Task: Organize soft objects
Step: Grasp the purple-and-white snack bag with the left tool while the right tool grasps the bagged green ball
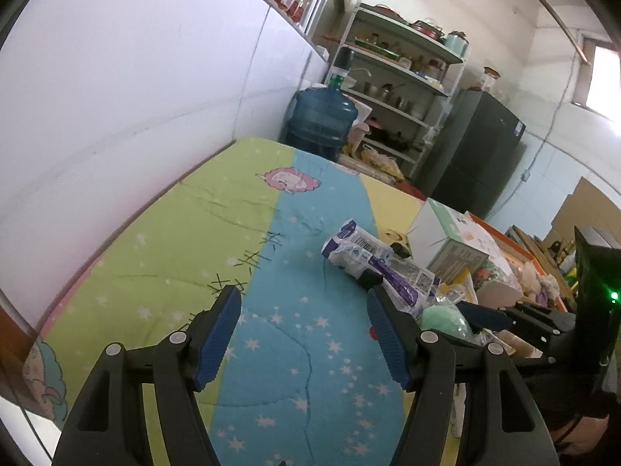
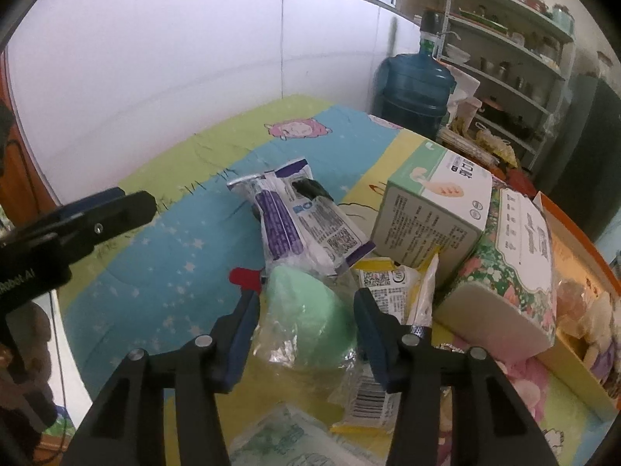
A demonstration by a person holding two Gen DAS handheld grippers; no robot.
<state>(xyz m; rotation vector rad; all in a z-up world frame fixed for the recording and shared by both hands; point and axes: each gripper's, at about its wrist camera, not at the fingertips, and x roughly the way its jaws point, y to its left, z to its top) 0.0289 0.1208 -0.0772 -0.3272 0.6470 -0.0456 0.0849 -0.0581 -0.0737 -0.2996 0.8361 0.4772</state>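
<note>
Soft goods and boxes, counted

Lying at frame centre: one green sponge [image 2: 310,310], one purple-and-white packet [image 2: 295,217], one yellow packet [image 2: 392,283]; sitting at right: two boxes, white-green [image 2: 431,213] and floral [image 2: 508,272].

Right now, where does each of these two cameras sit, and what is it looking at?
Left wrist: on the left claw, looking over bare quilt toward a water jug; the right claw intrudes.
Right wrist: on the right claw, straddling a wrapped green sponge; the left claw's finger shows.
Shared: the purple-white packet.
</note>
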